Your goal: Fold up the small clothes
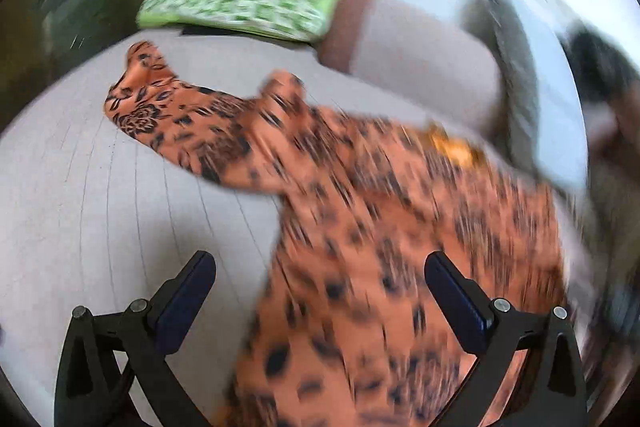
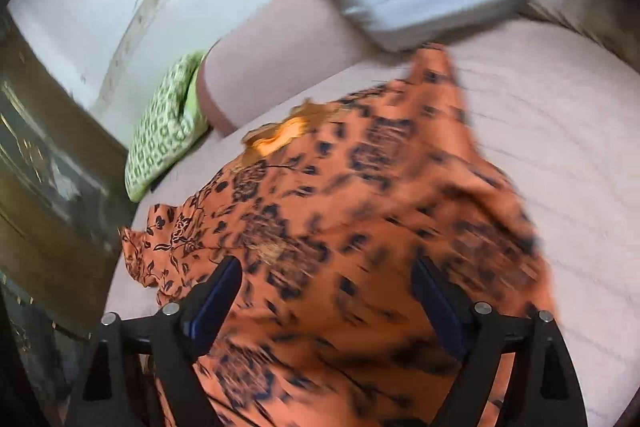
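Orange printed garment (image 2: pixel 360 227) lies spread on the bed (image 2: pixel 560 147) under and ahead of both wide-open, empty claws, left claw (image 1: pixel 320 287) and right claw (image 2: pixel 328 291); I judge we're between folds, next needing each claw to pinch an edge.

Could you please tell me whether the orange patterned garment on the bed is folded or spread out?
Spread out: the orange garment lies open across the bed, unfolded.
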### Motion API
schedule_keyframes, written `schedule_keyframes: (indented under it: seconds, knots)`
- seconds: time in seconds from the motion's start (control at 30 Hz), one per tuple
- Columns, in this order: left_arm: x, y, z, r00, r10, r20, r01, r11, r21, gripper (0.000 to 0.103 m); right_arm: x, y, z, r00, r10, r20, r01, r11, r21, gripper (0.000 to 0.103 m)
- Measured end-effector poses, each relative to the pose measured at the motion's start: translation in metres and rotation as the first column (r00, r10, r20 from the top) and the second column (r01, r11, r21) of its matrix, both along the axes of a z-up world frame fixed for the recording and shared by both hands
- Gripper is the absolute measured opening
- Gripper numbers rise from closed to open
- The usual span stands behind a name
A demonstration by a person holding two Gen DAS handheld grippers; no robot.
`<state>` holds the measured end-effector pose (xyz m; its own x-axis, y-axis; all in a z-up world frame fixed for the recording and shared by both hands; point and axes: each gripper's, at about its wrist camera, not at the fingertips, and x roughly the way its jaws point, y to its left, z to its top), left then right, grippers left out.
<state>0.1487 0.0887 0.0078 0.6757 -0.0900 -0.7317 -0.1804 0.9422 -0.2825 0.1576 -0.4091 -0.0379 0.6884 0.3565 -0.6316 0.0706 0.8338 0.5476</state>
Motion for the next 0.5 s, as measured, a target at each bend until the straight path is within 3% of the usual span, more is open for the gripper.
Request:
schedule_keyframes:
  seconds: [0.1, 0.13, 0.17, 0.23, 0.3, 0.4, 0.5]
  knots:
    - [0.042, 0.066, -0.018, 0.991, 0.109, -0.075, -0.120, 0.980, -0.160, 0.103, -0.004, -0.010, -0.018, 0.998, -0.031, -0.058, 0.034, 0.998, 0.051, 0.090]
    - [0.054, 0.088, -0.027, 0.985, 0.139, -0.103, -0.158, 0.965, -0.208, 0.103, -0.002, -0.011, -0.013, 1.000, -0.014, -0.021, 0.016, 0.997, 0.077, 0.090]
    - [0.064, 0.114, -0.036, 0.975, 0.177, -0.136, -0.208, 0.942, -0.264, 0.103, 0.000, -0.008, -0.010, 1.000, -0.012, 0.007, 0.011, 0.998, 0.062, 0.090]
    - [0.076, 0.171, -0.047, 0.944, 0.288, -0.158, -0.328, 0.865, -0.379, 0.103, 0.004, -0.004, -0.004, 1.000, -0.009, 0.029, 0.008, 1.000, 0.029, 0.090]
    - [0.082, 0.210, -0.048, 0.911, 0.373, -0.175, -0.411, 0.802, -0.433, 0.103, 0.011, 0.003, -0.010, 1.000, 0.017, 0.013, -0.018, 0.999, 0.043, 0.090]
    - [0.092, 0.262, -0.059, 0.851, 0.463, -0.250, -0.525, 0.713, -0.466, 0.103, 0.016, 0.008, -0.010, 0.999, 0.032, 0.006, -0.032, 0.999, 0.022, 0.090]
    - [0.094, 0.291, -0.074, 0.817, 0.512, -0.266, -0.572, 0.655, -0.494, 0.103, 0.016, 0.012, -0.011, 0.999, 0.038, 0.017, -0.038, 0.999, -0.004, 0.090]
